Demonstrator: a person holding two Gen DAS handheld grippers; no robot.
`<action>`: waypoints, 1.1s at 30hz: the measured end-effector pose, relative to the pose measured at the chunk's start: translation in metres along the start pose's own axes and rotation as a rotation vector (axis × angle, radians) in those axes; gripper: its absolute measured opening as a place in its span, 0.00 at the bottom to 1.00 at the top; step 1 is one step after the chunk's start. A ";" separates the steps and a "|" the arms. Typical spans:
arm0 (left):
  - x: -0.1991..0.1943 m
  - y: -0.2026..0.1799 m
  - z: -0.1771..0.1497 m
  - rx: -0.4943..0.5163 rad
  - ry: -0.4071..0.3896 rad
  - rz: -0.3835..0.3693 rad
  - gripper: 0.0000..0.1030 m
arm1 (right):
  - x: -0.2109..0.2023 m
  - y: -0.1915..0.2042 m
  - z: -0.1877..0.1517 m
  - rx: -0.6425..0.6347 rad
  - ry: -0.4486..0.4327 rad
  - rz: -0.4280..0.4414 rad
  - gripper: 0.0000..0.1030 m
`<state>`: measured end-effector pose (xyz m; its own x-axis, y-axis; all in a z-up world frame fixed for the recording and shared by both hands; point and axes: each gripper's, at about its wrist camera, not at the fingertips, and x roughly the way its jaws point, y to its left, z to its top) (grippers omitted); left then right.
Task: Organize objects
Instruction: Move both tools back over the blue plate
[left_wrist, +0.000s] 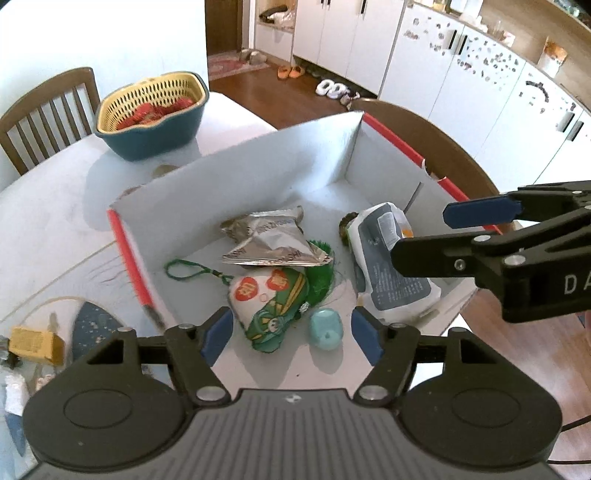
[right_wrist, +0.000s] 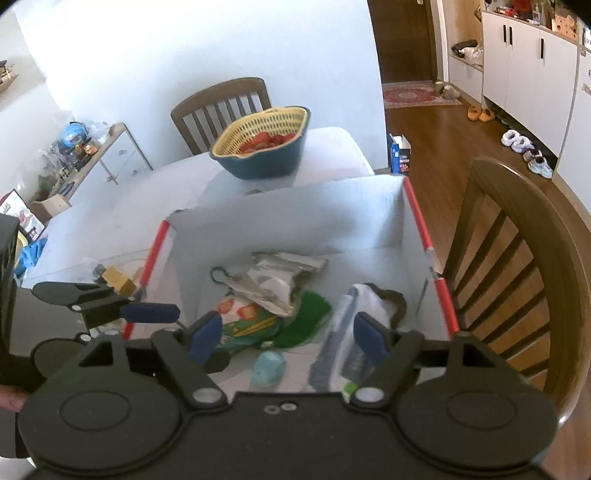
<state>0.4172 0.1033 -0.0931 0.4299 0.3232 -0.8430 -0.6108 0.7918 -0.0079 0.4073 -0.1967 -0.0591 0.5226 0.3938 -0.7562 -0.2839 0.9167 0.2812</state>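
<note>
White cardboard walls with red-edged rims form an open box (left_wrist: 258, 162) on the counter (left_wrist: 55, 206), and both tools hover over its near side. Left tool (left_wrist: 291, 334) has its blue pads spread apart, gripping nothing; directly ahead of it lie a green-and-white stuffed charm (left_wrist: 269, 306) with a green cord loop and a small pale teal object (left_wrist: 325, 329). Just beyond those rests a crumpled silver foil snack bag (left_wrist: 273, 240). Right tool (right_wrist: 290, 338) is likewise parted and empty, with a white-and-grey pouch (right_wrist: 347, 332) lying under its right finger. Far past the box sits a teal basin holding a yellow strainer basket (left_wrist: 151, 110) with red pieces inside. Left of the left tool, outside the box, a small yellow box (left_wrist: 35, 343) lies on the counter.
</note>
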 end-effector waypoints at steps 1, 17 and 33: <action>-0.004 0.003 -0.001 0.004 -0.009 0.001 0.68 | -0.002 0.005 0.000 -0.003 -0.005 -0.001 0.76; -0.071 0.079 -0.038 -0.015 -0.084 -0.011 0.75 | -0.019 0.093 -0.013 -0.026 -0.105 -0.009 0.91; -0.117 0.180 -0.072 -0.038 -0.177 0.032 0.84 | 0.000 0.174 -0.023 -0.027 -0.126 0.000 0.96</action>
<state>0.2094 0.1704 -0.0349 0.5179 0.4369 -0.7354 -0.6494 0.7604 -0.0055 0.3396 -0.0388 -0.0242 0.6193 0.4009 -0.6751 -0.3047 0.9152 0.2639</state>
